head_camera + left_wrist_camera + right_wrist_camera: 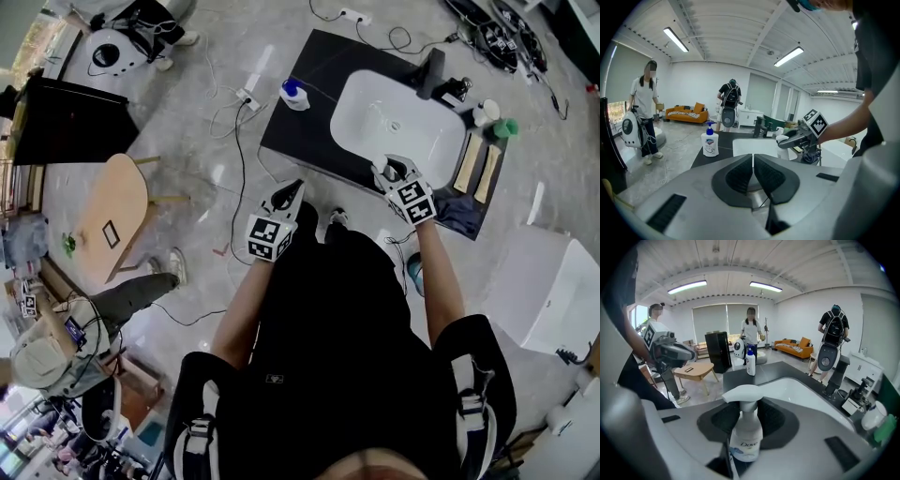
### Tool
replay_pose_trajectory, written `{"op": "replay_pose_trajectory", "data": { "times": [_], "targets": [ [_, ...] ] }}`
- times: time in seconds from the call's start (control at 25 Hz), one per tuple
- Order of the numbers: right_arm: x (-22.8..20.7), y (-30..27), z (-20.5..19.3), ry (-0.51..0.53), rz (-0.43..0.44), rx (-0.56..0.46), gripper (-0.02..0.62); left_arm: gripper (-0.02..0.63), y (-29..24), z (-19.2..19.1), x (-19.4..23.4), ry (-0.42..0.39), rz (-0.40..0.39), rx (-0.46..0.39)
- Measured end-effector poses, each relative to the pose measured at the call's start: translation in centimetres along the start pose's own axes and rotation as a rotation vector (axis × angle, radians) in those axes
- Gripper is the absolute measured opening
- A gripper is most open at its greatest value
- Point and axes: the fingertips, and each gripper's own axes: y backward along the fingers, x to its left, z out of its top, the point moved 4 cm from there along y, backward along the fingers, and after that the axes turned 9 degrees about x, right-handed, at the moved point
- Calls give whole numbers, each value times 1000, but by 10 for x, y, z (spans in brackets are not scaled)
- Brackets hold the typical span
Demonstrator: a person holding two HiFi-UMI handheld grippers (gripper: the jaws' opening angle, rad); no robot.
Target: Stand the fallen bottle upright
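The bottle [746, 444] is smooth white plastic with a rounded body, a blue-printed label and a broad, flat pump head whose spout points sideways. The right gripper [746, 414] has its dark textured pads clamped on the narrow neck just under that pump head, with the body hanging down between the jaws, over the near edge of the glossy white basin [412, 131] set in the matte black counter [309, 112]. The left gripper [753, 171] is held off to one side, its jaws pressed together on nothing.
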Motion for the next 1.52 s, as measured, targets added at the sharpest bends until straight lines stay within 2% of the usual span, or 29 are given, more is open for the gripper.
{"op": "replay_pose_trajectory", "data": {
  "times": [0.2, 0.4, 0.56, 1.0, 1.32, 1.44, 1.52],
  "targets": [
    [2, 10, -5, -25, -16, -61, 170, 21, -1, 0, 1, -9, -6, 13],
    [7, 23, -14, -3, -111, -120, 173, 21, -3, 1, 0, -25, -20, 26],
    [12, 30, -24, -32, -156, -142, 176, 21, -5, 1, -1, -42, -37, 41],
    [17, 37, -38, -47, -236, -203, 230, 21, -14, 3, -17, -85, -86, 64],
    [17, 39, -41, -53, -225, -216, 241, 21, -12, -1, -25, -89, -89, 71],
    [16, 38, -42, -73, -189, -224, 291, 21, -12, -1, -25, -82, -88, 68],
    [15, 38, -42, -83, -178, -228, 296, 21, -11, -1, -26, -76, -88, 67]
  ]
}}
